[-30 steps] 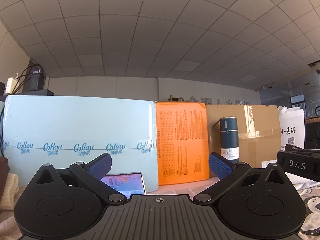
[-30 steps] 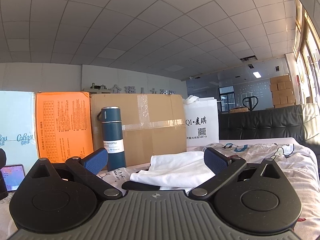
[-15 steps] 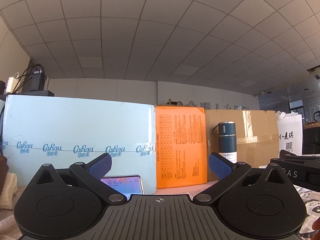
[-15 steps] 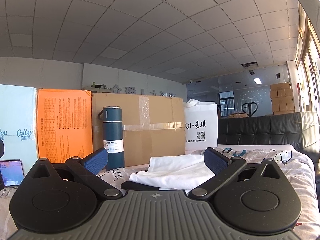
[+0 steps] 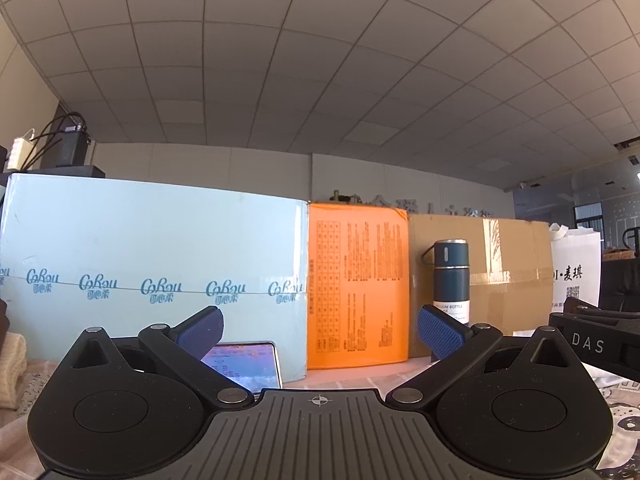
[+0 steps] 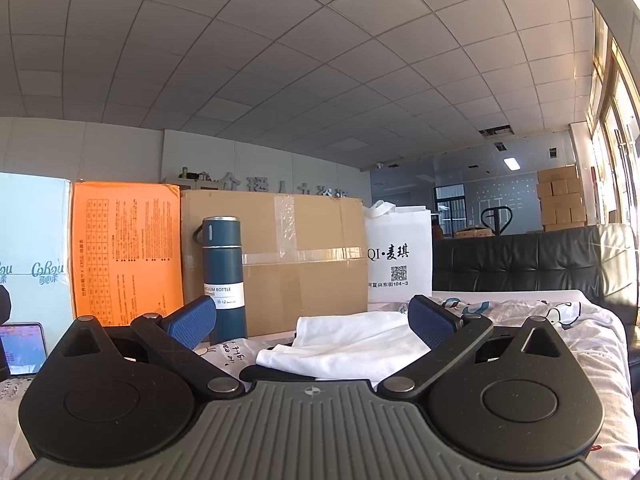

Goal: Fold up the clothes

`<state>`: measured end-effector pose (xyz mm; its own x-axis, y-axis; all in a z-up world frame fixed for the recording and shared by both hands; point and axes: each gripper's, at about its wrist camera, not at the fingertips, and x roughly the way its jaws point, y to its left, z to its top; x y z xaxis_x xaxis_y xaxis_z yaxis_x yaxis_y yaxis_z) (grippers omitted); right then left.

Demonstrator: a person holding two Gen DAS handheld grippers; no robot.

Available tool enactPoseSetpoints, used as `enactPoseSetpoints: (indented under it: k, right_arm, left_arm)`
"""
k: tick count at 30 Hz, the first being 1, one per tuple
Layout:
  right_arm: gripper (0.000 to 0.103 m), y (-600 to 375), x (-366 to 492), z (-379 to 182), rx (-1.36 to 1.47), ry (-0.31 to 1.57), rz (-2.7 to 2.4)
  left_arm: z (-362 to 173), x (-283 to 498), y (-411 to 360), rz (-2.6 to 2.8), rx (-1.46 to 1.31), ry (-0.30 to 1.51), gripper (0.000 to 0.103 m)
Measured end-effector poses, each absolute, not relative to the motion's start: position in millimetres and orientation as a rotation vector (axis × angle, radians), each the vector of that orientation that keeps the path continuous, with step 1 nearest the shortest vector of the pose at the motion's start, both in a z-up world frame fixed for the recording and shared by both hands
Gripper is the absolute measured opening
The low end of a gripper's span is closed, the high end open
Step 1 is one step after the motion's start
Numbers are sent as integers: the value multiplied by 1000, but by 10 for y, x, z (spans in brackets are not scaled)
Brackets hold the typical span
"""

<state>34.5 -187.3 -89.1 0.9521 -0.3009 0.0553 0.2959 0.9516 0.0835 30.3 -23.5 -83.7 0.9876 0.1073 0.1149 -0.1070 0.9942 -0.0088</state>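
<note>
1. Writing that says "Cobou" runs in a row across the big pale blue box (image 5: 152,272) on the far left.
2. Next is a small lit phone screen (image 5: 244,364), then a flat orange box (image 5: 358,292) with tiny print too small to read.
3. The left gripper (image 5: 320,326) has its two blue pads wide apart and holds nothing.
4. A dark blue metal bottle (image 6: 222,276) stands in front of a brown taped cardboard box (image 6: 304,264). Its label ends in "BOTTLE".
5. The soft white cloth (image 6: 348,344) lies crumpled on the printed bed sheet (image 6: 552,316), just ahead of the right gripper (image 6: 312,326), which is spread wide and empty too.
6. The cloth looks light and floppy, so I think pinching a corner or edge works best.
7. A white bag (image 6: 400,256) on the right says "QI" and "104-3".
</note>
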Motion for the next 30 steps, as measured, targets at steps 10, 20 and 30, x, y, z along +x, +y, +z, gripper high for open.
enactPoseSetpoints:
  k: [10, 20, 30]
  right_arm:
    - [103, -1915, 260, -883, 126, -87, -275]
    - [103, -1990, 151, -870, 209, -128, -214]
    - [103, -1990, -28, -807, 263, -178, -178]
  left_arm:
    - [-819, 259, -265, 86, -4, -149, 103]
    - [-782, 195, -291, 42, 19, -190, 103]
    - [-685, 54, -294, 24, 31, -249, 103]
